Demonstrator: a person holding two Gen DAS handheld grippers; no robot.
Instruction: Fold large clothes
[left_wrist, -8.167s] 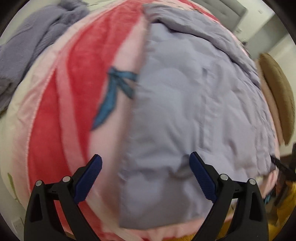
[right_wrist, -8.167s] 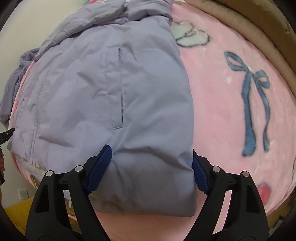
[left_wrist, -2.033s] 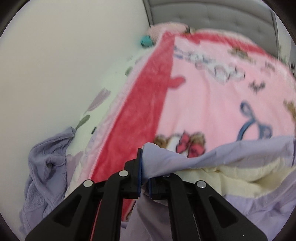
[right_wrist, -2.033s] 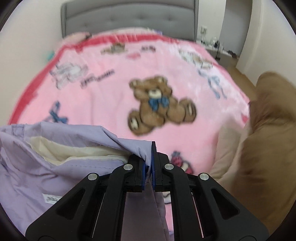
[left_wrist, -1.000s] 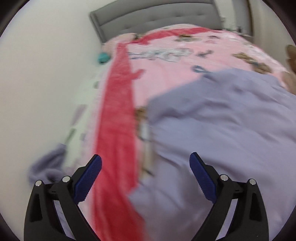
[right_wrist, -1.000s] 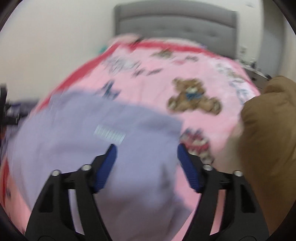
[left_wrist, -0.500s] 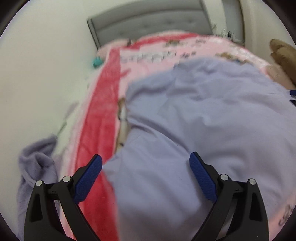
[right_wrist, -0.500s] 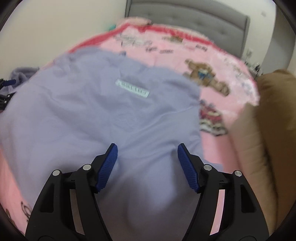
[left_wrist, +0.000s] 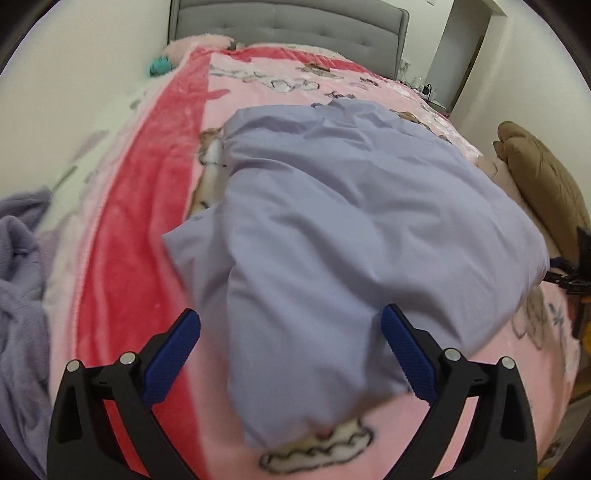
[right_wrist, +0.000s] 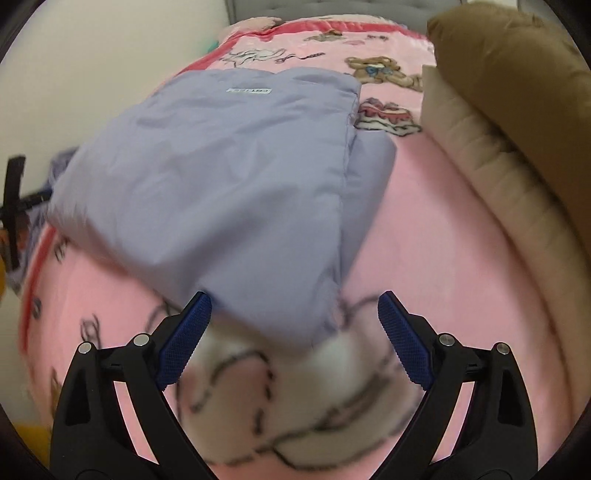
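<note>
A lilac padded jacket (left_wrist: 351, 229) lies folded on the pink blanket (left_wrist: 140, 206) of a bed. It also shows in the right wrist view (right_wrist: 229, 177), with a small white label (right_wrist: 249, 90) near its far edge. My left gripper (left_wrist: 291, 354) is open and empty over the jacket's near left corner. My right gripper (right_wrist: 293, 339) is open and empty just in front of the jacket's near right corner. The other gripper shows at the edge of each view.
A brown cushion (right_wrist: 517, 74) and a beige quilted pad (right_wrist: 498, 177) lie along the bed's right side. A lilac knitted garment (left_wrist: 18, 280) hangs off the left edge by the wall. A grey headboard (left_wrist: 288, 26) stands at the far end.
Two seconds ago both grippers were shut on the jacket's lifted hem. They have let it go onto the jacket, opened and drawn back toward the near edge.
</note>
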